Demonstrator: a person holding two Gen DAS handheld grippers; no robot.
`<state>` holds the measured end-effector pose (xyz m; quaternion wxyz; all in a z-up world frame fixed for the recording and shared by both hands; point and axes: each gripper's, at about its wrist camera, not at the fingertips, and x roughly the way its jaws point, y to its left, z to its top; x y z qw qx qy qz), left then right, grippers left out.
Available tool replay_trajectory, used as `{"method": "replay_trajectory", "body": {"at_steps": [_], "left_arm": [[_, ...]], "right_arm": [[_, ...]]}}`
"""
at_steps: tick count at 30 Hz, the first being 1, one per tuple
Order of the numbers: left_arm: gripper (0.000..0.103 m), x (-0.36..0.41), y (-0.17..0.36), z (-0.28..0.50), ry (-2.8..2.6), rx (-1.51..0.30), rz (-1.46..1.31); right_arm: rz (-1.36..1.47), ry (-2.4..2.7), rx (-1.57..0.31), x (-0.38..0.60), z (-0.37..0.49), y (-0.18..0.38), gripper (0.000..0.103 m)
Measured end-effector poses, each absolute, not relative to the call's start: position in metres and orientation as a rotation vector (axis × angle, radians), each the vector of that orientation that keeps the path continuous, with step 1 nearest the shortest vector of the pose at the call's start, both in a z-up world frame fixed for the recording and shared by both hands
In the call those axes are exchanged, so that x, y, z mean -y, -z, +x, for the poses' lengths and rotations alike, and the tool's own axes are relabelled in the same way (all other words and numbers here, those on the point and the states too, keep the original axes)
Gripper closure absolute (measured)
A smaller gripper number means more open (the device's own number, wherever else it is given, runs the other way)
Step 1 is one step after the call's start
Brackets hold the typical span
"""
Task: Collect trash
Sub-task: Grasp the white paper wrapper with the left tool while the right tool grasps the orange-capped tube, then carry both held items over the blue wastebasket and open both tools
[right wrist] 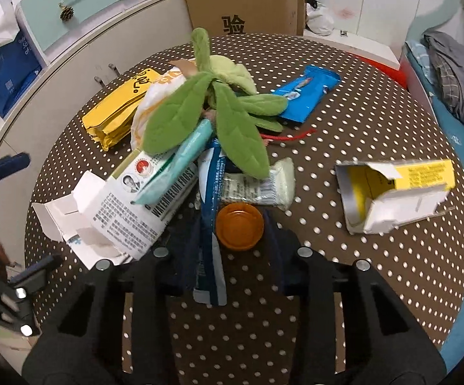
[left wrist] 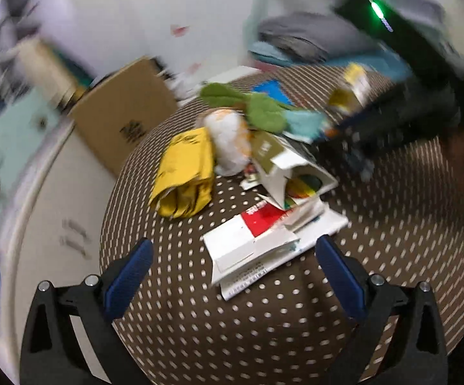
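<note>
Trash lies piled on a round brown polka-dot table (right wrist: 328, 288). In the right wrist view my right gripper (right wrist: 224, 253) is shut on a blue-and-white wrapper strip (right wrist: 211, 211), beside an orange cap (right wrist: 240, 230). Ahead lie a torn white carton (right wrist: 126, 218), a green plush leaf toy (right wrist: 212, 109), a yellow packet (right wrist: 116, 112), a blue wrapper (right wrist: 305, 93) and an open yellow box (right wrist: 392, 192). In the blurred left wrist view my left gripper (left wrist: 235, 263) is open and empty, just before flattened white and red cartons (left wrist: 264, 237). The yellow packet (left wrist: 184, 176) lies beyond.
A cardboard box (right wrist: 241, 3) stands behind the table by pale green drawers (right wrist: 81, 0). A bed with blue sheet and grey clothes (right wrist: 450, 73) lies to the right. A blue bag (right wrist: 7, 77) stands at the left. The left gripper shows at the right view's left edge (right wrist: 7, 163).
</note>
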<state>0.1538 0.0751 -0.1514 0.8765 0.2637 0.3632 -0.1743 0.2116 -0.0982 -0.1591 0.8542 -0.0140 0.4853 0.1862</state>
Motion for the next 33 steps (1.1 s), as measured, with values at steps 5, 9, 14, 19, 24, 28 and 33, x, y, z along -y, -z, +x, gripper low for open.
{"method": "replay_trajectory", "body": {"at_steps": [5, 9, 14, 19, 24, 28, 33], "left_arm": [[0.005, -0.06, 0.165, 0.164, 0.522, -0.744, 0.707], [0.048, -0.048, 0.17, 0.173, 0.617, -0.806, 0.719], [0.071, -0.043, 0.171, 0.169, 0.621, -0.833, 0.687], [0.076, -0.058, 0.169, 0.155, 0.555, -0.859, 0.605], [0.08, -0.067, 0.163, 0.14, 0.511, -0.874, 0.528], [0.082, -0.069, 0.16, 0.132, 0.474, -0.892, 0.454], [0.092, -0.07, 0.15, 0.132, 0.444, -0.911, 0.349]], "right_arm": [[0.019, -0.39, -1.035, 0.115, 0.199, 0.159, 0.064], [0.028, -0.386, -1.031, 0.123, 0.191, 0.156, 0.061], [0.026, -0.384, -1.024, 0.128, 0.189, 0.157, 0.057], [0.025, -0.378, -0.988, 0.142, 0.185, 0.15, 0.055], [-0.067, -0.419, -1.026, 0.137, 0.186, 0.164, 0.056], [-0.133, -0.441, -0.988, 0.126, 0.184, 0.168, 0.057], [-0.171, -0.477, -0.969, 0.12, 0.183, 0.169, 0.086]]}}
